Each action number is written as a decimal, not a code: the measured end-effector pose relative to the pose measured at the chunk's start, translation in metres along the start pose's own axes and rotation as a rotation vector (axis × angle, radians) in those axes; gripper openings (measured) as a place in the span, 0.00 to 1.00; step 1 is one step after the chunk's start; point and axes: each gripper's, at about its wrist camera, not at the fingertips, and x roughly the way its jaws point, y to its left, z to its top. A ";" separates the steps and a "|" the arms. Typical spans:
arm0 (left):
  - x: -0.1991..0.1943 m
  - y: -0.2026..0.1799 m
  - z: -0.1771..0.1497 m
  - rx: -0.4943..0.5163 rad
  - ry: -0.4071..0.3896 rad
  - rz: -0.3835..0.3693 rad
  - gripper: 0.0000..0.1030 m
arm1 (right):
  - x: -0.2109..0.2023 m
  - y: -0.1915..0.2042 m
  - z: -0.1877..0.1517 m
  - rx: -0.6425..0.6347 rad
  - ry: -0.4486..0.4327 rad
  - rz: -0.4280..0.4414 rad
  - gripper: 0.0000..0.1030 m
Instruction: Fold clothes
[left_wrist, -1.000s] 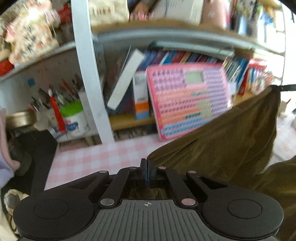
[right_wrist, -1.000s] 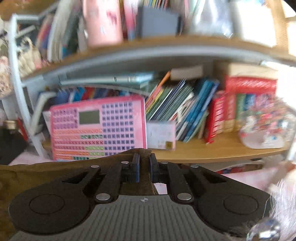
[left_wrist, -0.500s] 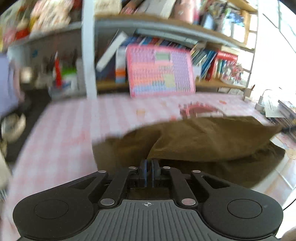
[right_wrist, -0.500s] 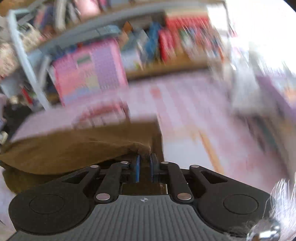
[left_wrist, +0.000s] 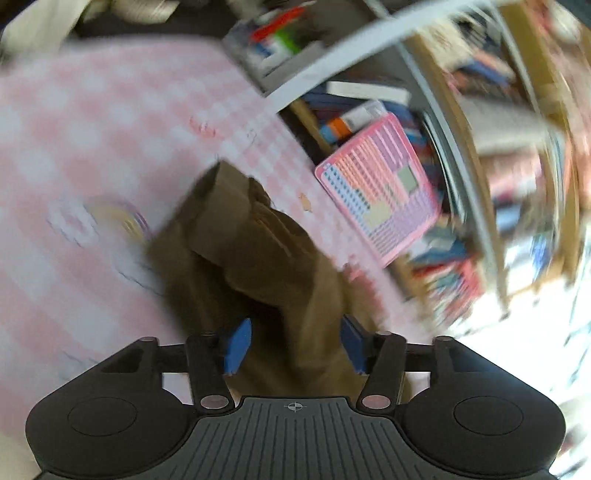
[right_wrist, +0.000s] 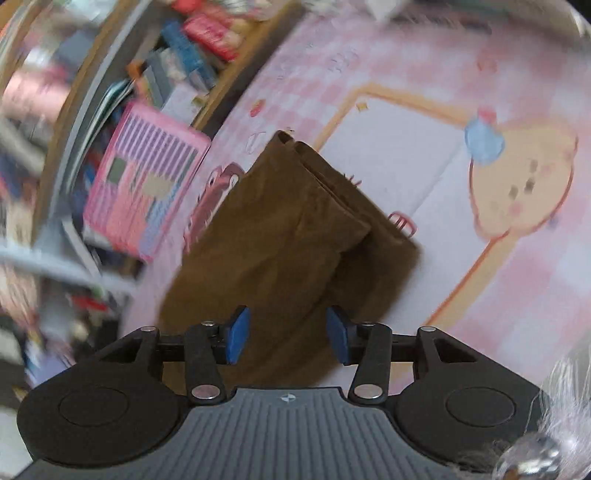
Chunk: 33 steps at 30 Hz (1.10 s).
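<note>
On the pink checked table (right_wrist: 498, 280) lies my folded brown garment (right_wrist: 280, 229). Both grippers, left (left_wrist: 293, 345) and right (right_wrist: 288, 334), have just been opening; cloth lies between their parted fingers (left_wrist: 238, 345), ungripped.

Readable text: none that I can make out in either of my wrist views; both are blurred by motion.
Pink board (left_wrist: 380, 188): I see rows of small coloured squares and two pale panels, centre right of my left view; no character legible.
Same board, right view (right_wrist: 144, 184): upper left of frame; stripes and blocks only, nothing readable.
Book spines (right_wrist: 192, 48): top left of my right view; colours only, titles smeared.
Tablecloth (right_wrist: 517, 184): printed cartoon figure and small doodles at right; I find no lettering.
Gripper body (left_wrist: 294, 406): a crosshair mark, no wording.
</note>
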 end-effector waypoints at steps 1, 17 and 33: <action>0.007 0.004 0.001 -0.068 -0.003 -0.003 0.69 | 0.003 -0.002 0.003 0.061 -0.003 0.007 0.43; 0.042 -0.014 0.038 -0.282 -0.182 0.059 0.04 | 0.031 -0.006 0.058 0.239 -0.075 -0.016 0.06; 0.026 0.036 0.010 -0.176 -0.074 0.124 0.05 | 0.003 -0.018 0.020 -0.105 -0.048 -0.203 0.06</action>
